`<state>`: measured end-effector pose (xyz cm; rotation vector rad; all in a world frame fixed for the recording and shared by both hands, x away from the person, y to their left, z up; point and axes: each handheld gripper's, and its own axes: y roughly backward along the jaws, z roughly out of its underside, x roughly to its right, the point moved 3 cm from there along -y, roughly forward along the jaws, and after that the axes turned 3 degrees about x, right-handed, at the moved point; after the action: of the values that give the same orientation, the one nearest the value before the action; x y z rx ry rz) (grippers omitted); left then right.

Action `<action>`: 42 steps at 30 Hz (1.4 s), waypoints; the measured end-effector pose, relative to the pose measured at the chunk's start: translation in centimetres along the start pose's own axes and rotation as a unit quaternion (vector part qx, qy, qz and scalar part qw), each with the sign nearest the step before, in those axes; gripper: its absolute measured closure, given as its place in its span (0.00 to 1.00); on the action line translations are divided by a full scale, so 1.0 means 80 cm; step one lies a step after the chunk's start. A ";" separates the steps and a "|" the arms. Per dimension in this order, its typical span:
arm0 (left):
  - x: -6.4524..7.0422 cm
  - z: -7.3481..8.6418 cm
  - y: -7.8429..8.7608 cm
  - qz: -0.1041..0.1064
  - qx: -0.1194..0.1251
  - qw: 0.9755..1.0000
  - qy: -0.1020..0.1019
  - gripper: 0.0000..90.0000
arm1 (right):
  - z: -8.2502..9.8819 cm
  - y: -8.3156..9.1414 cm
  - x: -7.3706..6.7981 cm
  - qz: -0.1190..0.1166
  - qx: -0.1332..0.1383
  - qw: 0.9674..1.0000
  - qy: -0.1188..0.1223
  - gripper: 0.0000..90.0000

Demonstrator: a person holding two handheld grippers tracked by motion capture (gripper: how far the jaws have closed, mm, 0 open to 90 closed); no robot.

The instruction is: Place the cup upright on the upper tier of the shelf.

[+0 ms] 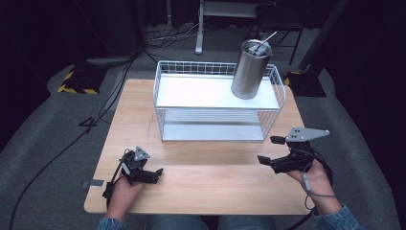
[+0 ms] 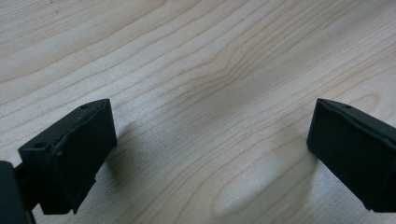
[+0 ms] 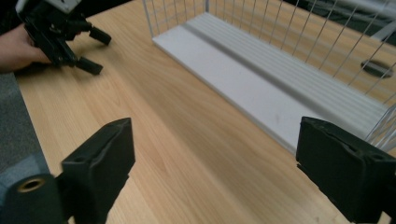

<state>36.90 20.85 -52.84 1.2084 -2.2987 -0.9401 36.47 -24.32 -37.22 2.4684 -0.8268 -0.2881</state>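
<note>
My left gripper (image 1: 149,172) rests low over the wooden table (image 1: 206,177) near its front left corner. In the left gripper view its jaws (image 2: 210,149) stand wide apart over bare wood, so it is open and empty. My right gripper (image 1: 269,149) hovers at the front right and points left toward the white wire shelf rack (image 1: 218,103). Its jaws (image 3: 215,177) are open with nothing between them. A steel tumbler (image 1: 251,69) with a straw stands upright at the right end of the rack's upper shelf. The right gripper view also catches the left gripper (image 3: 95,50) far off.
The rack's lower white shelf (image 3: 261,93) lies just ahead of the right gripper, behind wire mesh. Cables (image 1: 62,153) run over the grey floor to the left. A desk leg (image 1: 198,28) and dark stands are behind the table.
</note>
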 end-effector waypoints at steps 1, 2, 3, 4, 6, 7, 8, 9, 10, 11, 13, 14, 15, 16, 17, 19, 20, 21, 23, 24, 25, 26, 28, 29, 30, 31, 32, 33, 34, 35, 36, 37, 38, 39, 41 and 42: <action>0.000 0.000 0.000 0.000 0.000 1.000 0.001 0.02 | 0.007 -0.004 0.000 0.000 -0.007 1.000 -0.003 0.15; 0.000 0.000 0.000 0.000 0.000 1.000 0.000 0.02 | 0.012 -0.007 0.000 0.002 -0.014 1.000 -0.004 0.16; 0.000 0.000 0.000 0.000 0.000 1.000 0.001 0.02 | 0.016 -0.010 0.000 0.002 -0.018 1.000 -0.004 0.16; 0.000 0.000 0.000 0.000 0.000 1.000 0.001 0.02 | 0.023 -0.015 -0.001 0.004 -0.024 1.000 -0.002 0.16; 0.000 0.000 0.000 0.000 0.000 1.000 0.000 0.02 | 0.033 -0.022 -0.002 0.005 -0.032 0.999 0.002 0.16; 0.000 0.000 0.000 0.000 0.000 1.000 0.000 0.02 | 0.038 -0.025 -0.003 0.002 -0.035 0.999 0.002 0.16; 0.000 0.000 0.000 0.000 0.000 1.000 0.000 0.02 | 0.043 -0.028 -0.003 -0.001 -0.037 0.999 0.003 0.16; 0.000 0.000 0.000 0.000 0.000 1.000 0.001 0.02 | 0.046 -0.031 -0.004 0.000 -0.038 0.999 0.002 0.16; 0.000 0.000 0.000 0.000 0.000 1.000 0.001 0.02 | 0.052 -0.035 -0.004 0.006 -0.040 0.999 0.005 0.16; 0.000 0.000 0.000 0.000 0.000 1.000 0.001 0.02 | 0.055 -0.037 -0.004 0.008 -0.040 0.999 0.007 0.16; 0.000 0.000 0.000 0.000 0.000 1.000 0.001 0.02 | 0.062 -0.041 -0.005 0.008 -0.039 0.999 0.006 0.16; 0.000 0.000 0.000 0.000 0.000 1.000 0.000 0.02 | 0.065 -0.043 -0.005 0.009 -0.038 0.999 0.006 0.16; 0.000 0.000 0.000 0.000 0.000 1.000 0.001 0.02 | 0.068 -0.045 -0.005 0.012 -0.039 0.999 0.008 0.16; 0.000 0.000 0.000 0.000 0.000 1.000 0.001 0.02 | 0.072 -0.047 -0.006 0.017 -0.041 0.999 0.011 0.16; 0.000 0.000 0.000 0.000 0.000 1.000 0.001 0.02 | 0.074 -0.049 -0.007 0.018 -0.041 0.999 0.012 0.16; 0.000 0.000 0.000 0.000 0.000 1.000 0.001 0.02 | 0.080 -0.052 -0.008 0.021 -0.041 0.999 0.014 0.16; 0.000 0.000 0.000 0.000 0.000 1.000 0.000 0.02 | 0.083 -0.054 -0.009 0.023 -0.042 0.999 0.014 0.16; 0.000 0.000 0.000 0.000 0.000 1.000 0.001 0.02 | 0.085 -0.055 -0.010 0.023 -0.041 0.999 0.014 0.16; 0.000 0.000 0.000 0.000 0.000 1.000 0.001 0.02 | 0.090 -0.058 -0.011 0.022 -0.040 0.999 0.011 0.16; 0.000 0.000 0.000 0.000 0.000 1.000 0.000 0.02 | 0.094 -0.060 -0.012 0.022 -0.042 0.999 0.009 0.16; 0.000 0.000 0.000 0.000 0.000 1.000 0.001 0.02 | 0.096 -0.062 -0.012 0.022 -0.043 0.999 0.009 0.16; 0.000 0.000 0.000 -0.001 0.000 1.000 0.000 0.02 | 0.100 -0.063 -0.012 0.022 -0.044 0.999 0.005 0.16; 0.000 0.000 0.000 -0.001 0.001 1.000 0.000 0.02 | 0.105 -0.066 -0.012 0.022 -0.044 0.999 0.000 0.16; 0.000 0.000 0.000 -0.001 0.000 1.000 0.000 0.02 | 0.108 -0.068 -0.013 0.022 -0.044 0.999 -0.002 0.16; 0.000 0.000 0.000 -0.001 0.000 1.000 0.000 0.02 | 0.113 -0.070 -0.013 0.025 -0.045 0.999 -0.004 0.16; 0.000 0.000 0.000 -0.001 0.000 1.000 0.000 0.02 | 0.116 -0.071 -0.014 0.026 -0.045 0.999 -0.004 0.16; 0.000 0.000 0.000 -0.001 0.000 1.000 0.000 0.02 | 0.118 -0.072 -0.014 0.026 -0.045 0.999 -0.005 0.16; 0.000 0.000 0.000 -0.001 0.000 1.000 0.000 0.02 | 0.121 -0.073 -0.014 0.026 -0.045 0.999 -0.008 0.16; 0.000 0.000 0.000 -0.001 0.000 1.000 0.000 0.02 | 0.124 -0.074 -0.015 0.024 -0.044 0.999 -0.010 0.16; 0.000 0.000 0.000 -0.001 0.000 1.000 0.000 0.02 | 0.127 -0.075 -0.015 0.024 -0.043 0.999 -0.012 0.16; 0.000 0.000 0.000 -0.001 0.000 1.000 0.000 0.02 | 0.130 -0.076 -0.015 0.024 -0.041 0.999 -0.014 0.16; 0.000 0.000 0.000 -0.001 0.000 1.000 0.000 0.02 | 0.132 -0.076 -0.015 0.026 -0.040 0.999 -0.013 0.16; 0.000 0.000 0.000 0.000 0.000 1.000 0.000 0.02 | 0.135 -0.077 -0.015 0.029 -0.040 0.999 -0.014 0.15; 0.000 0.000 0.000 -0.001 0.000 1.000 0.000 0.02 | 0.137 -0.078 -0.015 0.031 -0.042 0.999 -0.016 0.15; 0.000 0.000 0.000 -0.001 0.000 1.000 0.000 0.02 | 0.143 -0.081 -0.015 0.033 -0.048 0.998 -0.016 0.15; 0.000 0.000 0.000 -0.001 0.000 1.000 0.000 0.02 | 0.146 -0.082 -0.015 0.036 -0.052 0.998 -0.015 0.15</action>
<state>36.87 20.84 -52.84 1.2102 -2.2985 -0.9400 34.70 -23.84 -50.56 2.3383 -0.8882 -0.3334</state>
